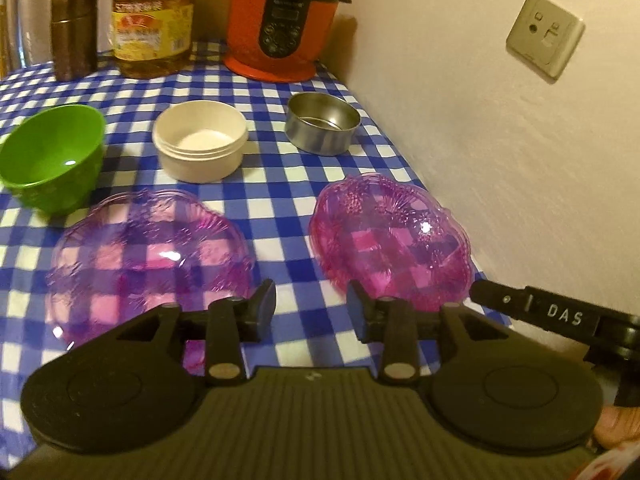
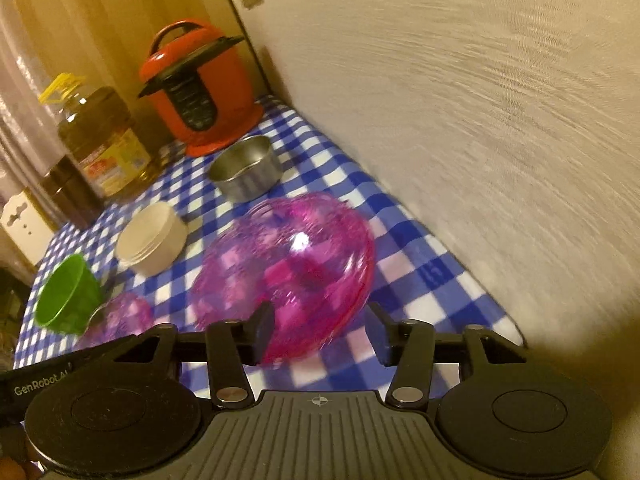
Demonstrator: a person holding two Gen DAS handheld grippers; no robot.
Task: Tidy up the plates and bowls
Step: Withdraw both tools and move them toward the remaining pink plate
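Two see-through purple-pink plates lie on the blue checked tablecloth: a left plate and a right plate. Behind them stand a green bowl, a cream bowl and a steel bowl. My left gripper hangs open over the gap between the plates, with only cloth between its fingers. My right gripper is open at the right plate's near edge, which reaches in beside its left finger without being pinched. One finger of the right gripper shows at the right of the left wrist view.
A red electric cooker, an oil bottle and a brown canister stand at the back. A pale wall with sockets runs close along the table's right edge.
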